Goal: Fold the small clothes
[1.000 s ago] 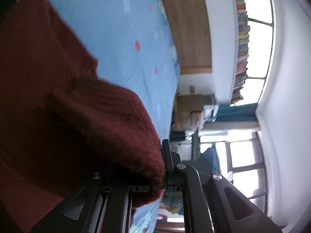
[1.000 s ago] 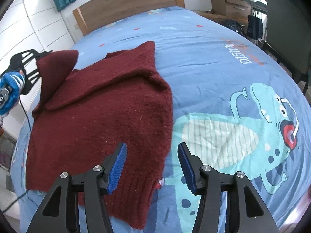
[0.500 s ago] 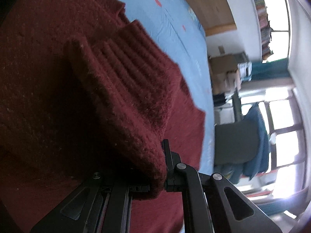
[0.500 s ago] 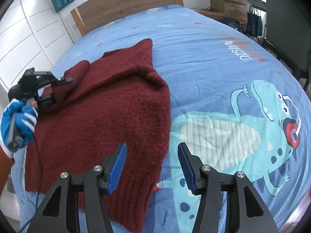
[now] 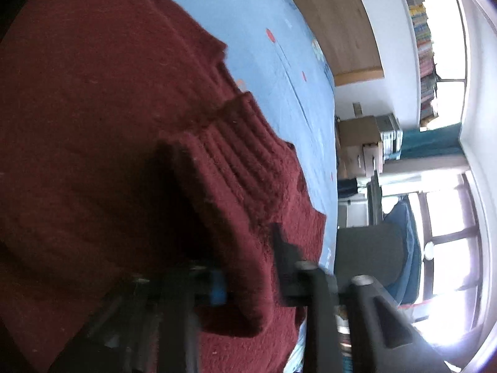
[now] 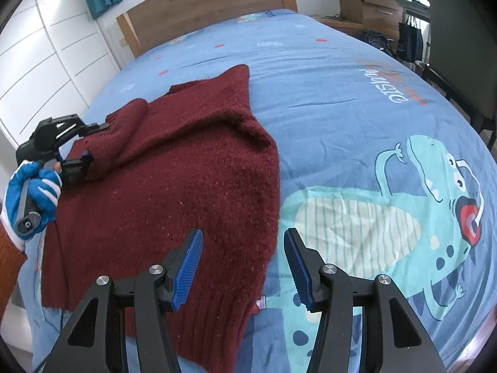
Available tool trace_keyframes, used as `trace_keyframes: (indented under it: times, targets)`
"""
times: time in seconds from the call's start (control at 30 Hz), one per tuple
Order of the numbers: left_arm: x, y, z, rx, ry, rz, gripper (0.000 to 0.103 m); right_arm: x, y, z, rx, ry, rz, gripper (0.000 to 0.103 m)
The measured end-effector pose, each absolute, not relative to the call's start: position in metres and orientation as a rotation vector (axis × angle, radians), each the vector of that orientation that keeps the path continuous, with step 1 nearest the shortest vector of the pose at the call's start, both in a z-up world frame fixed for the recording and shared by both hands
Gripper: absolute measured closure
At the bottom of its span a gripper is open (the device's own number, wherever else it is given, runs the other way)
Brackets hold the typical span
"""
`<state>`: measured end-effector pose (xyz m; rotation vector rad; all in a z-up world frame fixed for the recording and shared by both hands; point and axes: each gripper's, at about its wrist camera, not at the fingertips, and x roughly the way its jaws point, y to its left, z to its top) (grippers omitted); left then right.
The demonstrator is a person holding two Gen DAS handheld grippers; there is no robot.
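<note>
Maroon knitted sweater point(image 6: 174, 168) lies on the blue dinosaur-print bed point(image 6: 341, 99), its ribbed cuff point(image 5: 236, 168) pinched by the left gripper point(image 6: 85, 143) at nine o'clock, apparently to fold the sleeve inward. Right gripper point(image 6: 242, 264), spread and empty, hovers over the hem at six o'clock.

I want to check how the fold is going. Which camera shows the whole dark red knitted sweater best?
The right wrist view: the dark red knitted sweater lies across the blue dinosaur bedsheet, its outline nearly all visible, one sleeve folded over by the left gripper. The left wrist view shows only close-up ribbed knit, blurred, with no overall shape.
</note>
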<state>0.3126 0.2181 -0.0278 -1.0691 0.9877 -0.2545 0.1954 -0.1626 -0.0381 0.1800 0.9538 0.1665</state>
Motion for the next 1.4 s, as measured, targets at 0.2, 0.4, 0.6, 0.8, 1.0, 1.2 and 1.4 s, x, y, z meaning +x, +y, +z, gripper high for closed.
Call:
trace_keyframes:
  times: [0.2,0.4,0.6,0.8,1.0,1.2,1.4]
  targets:
    - [0.305,0.174,-0.019,-0.930,1.024,-0.335,0.096,0.195,-0.167,-0.039,0.188,0.956,0.160,0.047]
    - [0.307,0.126,-0.020,-0.796,1.096,-0.360,0.091,0.195,-0.168,-0.040,0.189,0.956,0.163,0.047]
    - [0.300,0.091,-0.019,-0.709,1.136,-0.428,0.066,0.196,-0.168,-0.041,0.195,0.958,0.161,0.047]
    - [0.295,0.076,-0.002,-0.625,1.085,-0.483,0.065,0.197,-0.167,-0.041,0.193,0.957,0.165,0.047]
    - [0.294,0.074,-0.005,-0.419,1.075,-0.299,0.065,0.200,-0.163,-0.039,0.186,0.952,0.168,0.047]
    - [0.274,0.066,-0.023,-0.391,1.125,-0.355,0.064,0.209,-0.154,-0.036,0.170,0.950,0.180,0.047]
    - [0.272,0.093,-0.001,-0.354,1.074,-0.348,0.064,0.224,-0.138,-0.030,0.134,0.942,0.208,0.047]
